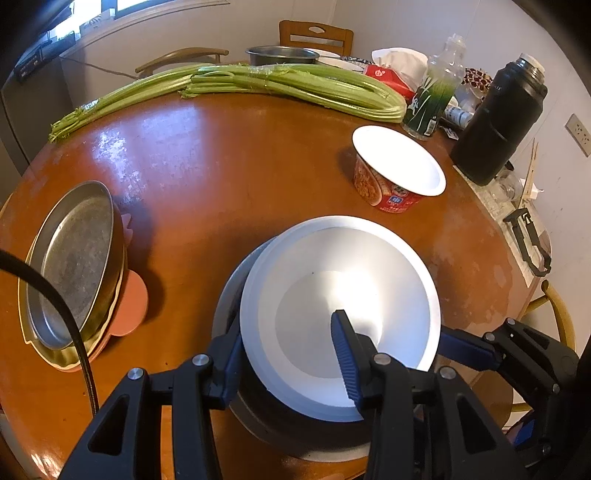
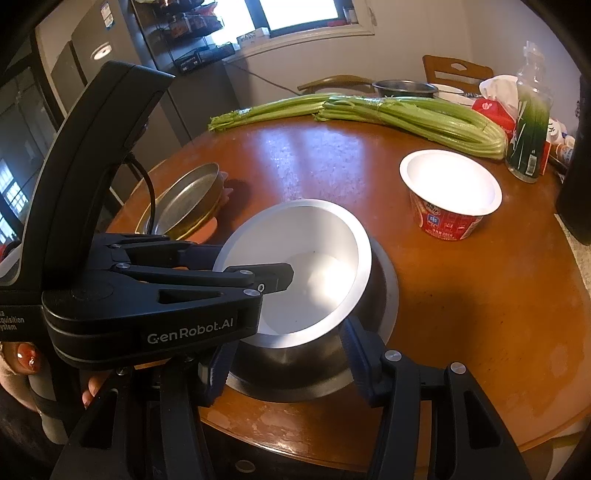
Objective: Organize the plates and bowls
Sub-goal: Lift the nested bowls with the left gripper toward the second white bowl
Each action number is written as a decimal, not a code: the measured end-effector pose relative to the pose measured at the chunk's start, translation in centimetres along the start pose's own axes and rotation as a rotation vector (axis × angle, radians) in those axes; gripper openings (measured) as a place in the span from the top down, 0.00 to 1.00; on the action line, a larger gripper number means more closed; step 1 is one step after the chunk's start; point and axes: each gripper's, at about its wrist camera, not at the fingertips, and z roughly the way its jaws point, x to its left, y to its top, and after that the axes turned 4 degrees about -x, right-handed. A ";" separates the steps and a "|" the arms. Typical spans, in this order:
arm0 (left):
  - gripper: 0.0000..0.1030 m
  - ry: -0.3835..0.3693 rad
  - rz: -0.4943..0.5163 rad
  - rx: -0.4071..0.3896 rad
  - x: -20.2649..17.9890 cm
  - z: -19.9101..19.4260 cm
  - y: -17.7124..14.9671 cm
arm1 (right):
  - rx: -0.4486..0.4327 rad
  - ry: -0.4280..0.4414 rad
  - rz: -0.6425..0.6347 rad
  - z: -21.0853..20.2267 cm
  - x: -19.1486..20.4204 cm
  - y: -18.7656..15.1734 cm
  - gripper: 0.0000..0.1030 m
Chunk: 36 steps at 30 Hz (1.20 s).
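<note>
Round wooden table [image 1: 229, 155]; left hand-held gripper [image 1: 291, 354] clamped on white bowl [image 1: 343, 295], right hand-held gripper [image 2: 284, 365] spread.

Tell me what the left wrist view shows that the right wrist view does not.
Only the left wrist view shows the black flask whole and a wall socket.

Only the right wrist view shows the fridge, a wire rack, and the left gripper from the side, one finger inside the white bowl.

Both show the celery, red cup, metal plates and the steel bowl beneath.
</note>
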 end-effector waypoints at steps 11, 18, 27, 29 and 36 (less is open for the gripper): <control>0.57 0.006 0.006 -0.006 -0.1 0.0 0.0 | 0.003 0.004 0.003 0.2 -0.1 0.0 0.44; 0.57 -0.001 0.006 -0.007 -0.2 0.0 -0.1 | 0.003 -0.012 -0.016 0.0 0.2 0.0 0.44; 0.57 -0.008 0.001 -0.009 0.1 -0.2 -0.3 | 0.001 -0.066 -0.065 -0.1 0.4 0.1 0.39; 0.57 -0.010 -0.001 -0.010 0.1 -0.3 -0.4 | -0.001 -0.083 -0.078 -0.2 0.5 0.1 0.39; 0.57 -0.021 -0.012 -0.014 0.5 -0.5 -0.5 | -0.016 -0.096 -0.083 -0.8 0.2 0.0 0.38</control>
